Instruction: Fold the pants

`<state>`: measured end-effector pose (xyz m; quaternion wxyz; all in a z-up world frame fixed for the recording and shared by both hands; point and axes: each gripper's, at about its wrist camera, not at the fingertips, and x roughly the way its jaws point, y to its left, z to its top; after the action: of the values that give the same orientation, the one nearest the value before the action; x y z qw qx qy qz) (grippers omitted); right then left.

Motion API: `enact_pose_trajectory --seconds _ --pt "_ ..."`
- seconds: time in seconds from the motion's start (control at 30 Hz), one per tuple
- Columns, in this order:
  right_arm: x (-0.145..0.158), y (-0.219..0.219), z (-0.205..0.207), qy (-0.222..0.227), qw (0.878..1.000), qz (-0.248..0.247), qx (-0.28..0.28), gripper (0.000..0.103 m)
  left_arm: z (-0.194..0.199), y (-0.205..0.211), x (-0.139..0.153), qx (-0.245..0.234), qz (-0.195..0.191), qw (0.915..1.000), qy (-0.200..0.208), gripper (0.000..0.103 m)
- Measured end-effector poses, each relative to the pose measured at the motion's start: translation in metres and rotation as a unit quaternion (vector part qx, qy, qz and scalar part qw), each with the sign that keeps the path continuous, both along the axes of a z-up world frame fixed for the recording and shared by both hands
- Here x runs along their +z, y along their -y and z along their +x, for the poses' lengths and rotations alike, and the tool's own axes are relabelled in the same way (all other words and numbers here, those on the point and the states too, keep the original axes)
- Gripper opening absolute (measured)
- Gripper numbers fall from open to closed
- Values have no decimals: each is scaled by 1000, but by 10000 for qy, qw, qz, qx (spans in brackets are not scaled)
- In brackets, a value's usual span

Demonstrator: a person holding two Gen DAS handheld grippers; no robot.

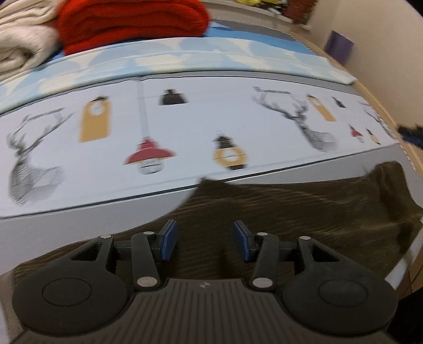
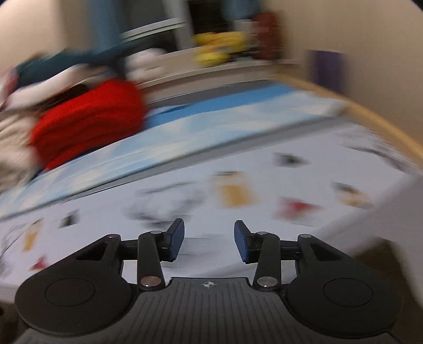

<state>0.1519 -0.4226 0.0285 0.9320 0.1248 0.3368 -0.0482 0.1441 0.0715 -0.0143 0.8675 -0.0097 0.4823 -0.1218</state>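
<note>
Left gripper (image 1: 202,240): fingers apart, empty, over brown pants (image 1: 290,211)
Right gripper (image 2: 208,240): fingers apart, empty
Behind: red stack (image 1: 132,23)

Left gripper (image 1: 205,242) sits low centre of the left wrist view, angled downward, blue pads (image 1: 169,244) parted with a clear gap, nothing pinched between them. Right gripper (image 2: 208,242) sits low centre of the right wrist view, also tilted down, pads (image 2: 176,242) apart, nothing between them. Right view heavily motion-blurred; left one only slightly.
</note>
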Motion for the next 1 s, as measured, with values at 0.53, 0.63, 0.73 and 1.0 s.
enact_pose_trajectory --seconds 0.53,0.63,0.73,1.0 --pt "-102 244 -178 -1254 9599 1378 -2093 52 26 114 -14 -513 -123 9986 15 52" --pt "-108 241 -168 -1376 9629 1422 -1836 52 29 118 -18 -529 11 9986 -16 52" --pt "-107 232 -154 -1407 9672 1434 -1555 35 30 116 -18 -519 81 9986 -23 52" --pt "-33 209 -162 156 9848 1221 -1228 6 20 108 -8 -749 -69 9972 4 52"
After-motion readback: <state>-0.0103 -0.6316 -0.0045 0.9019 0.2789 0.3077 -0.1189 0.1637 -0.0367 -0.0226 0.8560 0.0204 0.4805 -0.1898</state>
